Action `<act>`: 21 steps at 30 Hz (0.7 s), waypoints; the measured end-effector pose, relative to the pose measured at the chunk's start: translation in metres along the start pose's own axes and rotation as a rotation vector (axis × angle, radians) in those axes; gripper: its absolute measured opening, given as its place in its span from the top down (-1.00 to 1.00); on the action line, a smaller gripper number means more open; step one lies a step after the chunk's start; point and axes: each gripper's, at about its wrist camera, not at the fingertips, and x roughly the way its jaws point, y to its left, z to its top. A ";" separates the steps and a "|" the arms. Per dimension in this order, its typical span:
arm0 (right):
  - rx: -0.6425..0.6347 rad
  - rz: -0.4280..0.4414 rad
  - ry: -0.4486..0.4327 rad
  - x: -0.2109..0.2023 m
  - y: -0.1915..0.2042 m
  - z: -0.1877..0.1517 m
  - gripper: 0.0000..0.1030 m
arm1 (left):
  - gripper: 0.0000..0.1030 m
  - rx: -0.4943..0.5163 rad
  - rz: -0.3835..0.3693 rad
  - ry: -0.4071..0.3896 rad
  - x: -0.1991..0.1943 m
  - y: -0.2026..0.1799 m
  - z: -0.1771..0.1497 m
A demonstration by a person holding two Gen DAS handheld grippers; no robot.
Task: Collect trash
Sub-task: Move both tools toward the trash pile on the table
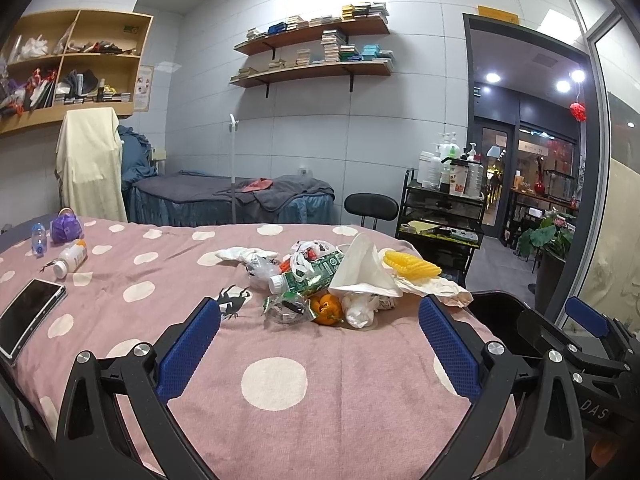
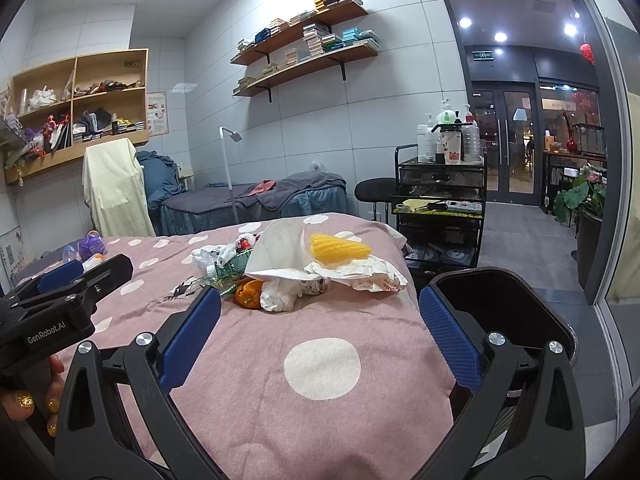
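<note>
Left wrist view: left gripper (image 1: 320,344) spread wide and empty above pink white-dotted bedcover (image 1: 276,380), heap of mixed trash (image 1: 332,280) ahead at mid-bed; right gripper (image 2: 320,340) likewise wide and empty, black open-topped bin (image 2: 500,304) just beside the bed's right edge. Best start judged: nearest loose piece, crumpled white tissue wad (image 1: 360,308) beside small orange fruit (image 1: 327,309). Pinch low, lift clear, carry over bin rim before releasing.

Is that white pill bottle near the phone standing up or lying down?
Lying down. The white pill bottle rests on its side on the polka-dot cover, cap end nearest the camera.
</note>
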 end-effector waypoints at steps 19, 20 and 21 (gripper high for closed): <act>-0.019 0.027 0.060 0.015 0.003 -0.003 -0.91 | -0.89 -0.019 0.008 0.050 0.012 0.007 -0.004; -0.024 0.033 0.072 0.019 0.004 -0.003 -0.91 | -0.89 -0.013 0.014 0.064 0.013 0.007 -0.005; -0.029 0.044 0.089 0.023 0.005 -0.003 -0.91 | -0.89 -0.012 0.016 0.061 0.014 0.008 -0.006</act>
